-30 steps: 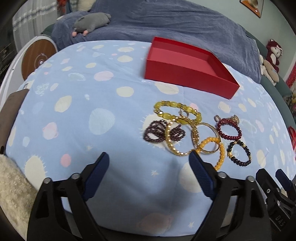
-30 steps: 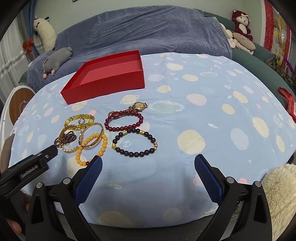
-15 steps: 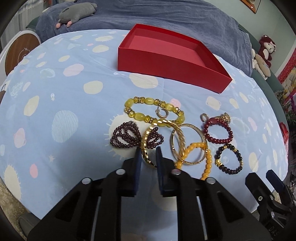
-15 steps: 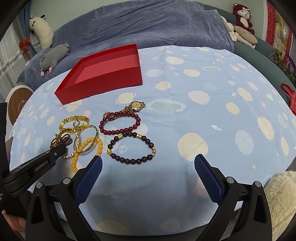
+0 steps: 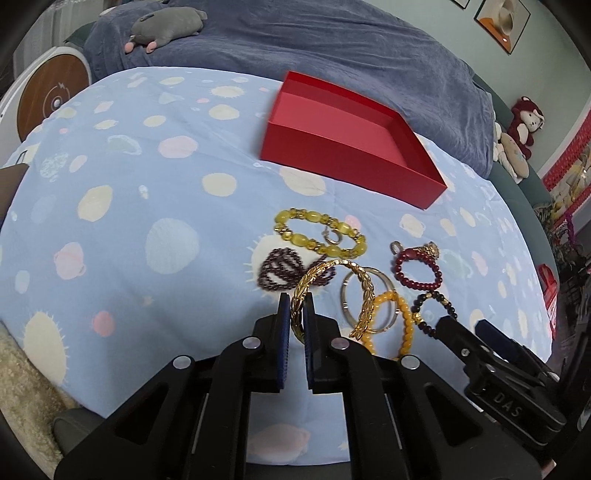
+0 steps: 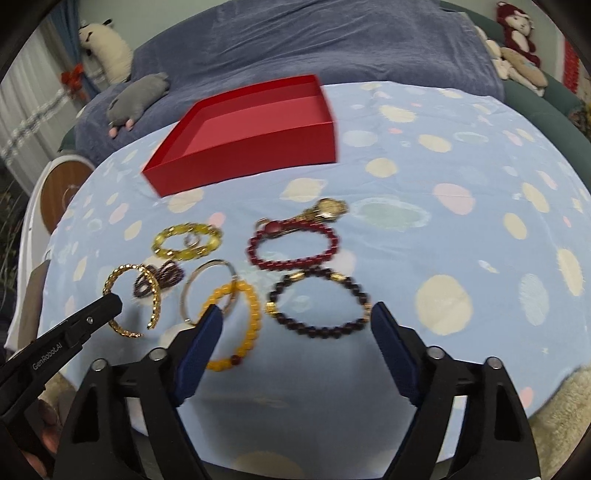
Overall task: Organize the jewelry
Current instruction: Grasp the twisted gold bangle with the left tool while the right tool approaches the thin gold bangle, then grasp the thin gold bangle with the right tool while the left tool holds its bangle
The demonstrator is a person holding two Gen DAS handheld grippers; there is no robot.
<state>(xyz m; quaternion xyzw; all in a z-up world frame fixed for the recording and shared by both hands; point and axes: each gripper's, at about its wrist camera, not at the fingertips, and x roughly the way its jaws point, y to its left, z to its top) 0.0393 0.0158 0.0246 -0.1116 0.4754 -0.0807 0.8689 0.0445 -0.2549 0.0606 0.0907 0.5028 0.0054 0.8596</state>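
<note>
My left gripper (image 5: 296, 300) is shut on a gold chain bangle (image 5: 364, 291), lifted off the blue spotted cloth; it also shows in the right wrist view (image 6: 154, 299). Around it lie a yellow bead bracelet (image 5: 319, 233), a dark garnet strand (image 5: 275, 267), a silver bangle (image 5: 347, 295), an orange bead bracelet (image 6: 251, 321), a red bead bracelet (image 6: 291, 245) with a gold watch (image 6: 328, 208), and a black bead bracelet (image 6: 317, 304). My right gripper (image 6: 295, 317) is open, low over the black bracelet. An open, empty red box (image 5: 347, 136) stands behind the jewelry.
The table has a blue cloth (image 5: 147, 206) with pale spots. A blue-covered sofa (image 5: 332, 44) with a grey plush (image 5: 162, 26) is behind it. Plush toys (image 6: 517, 40) sit at the far right. A fluffy cream rug (image 6: 565, 417) lies by the table's near edge.
My left gripper went from wide open to shut on the gold bangle and has lifted it. My right gripper moved forward and down toward the black bracelet, still open.
</note>
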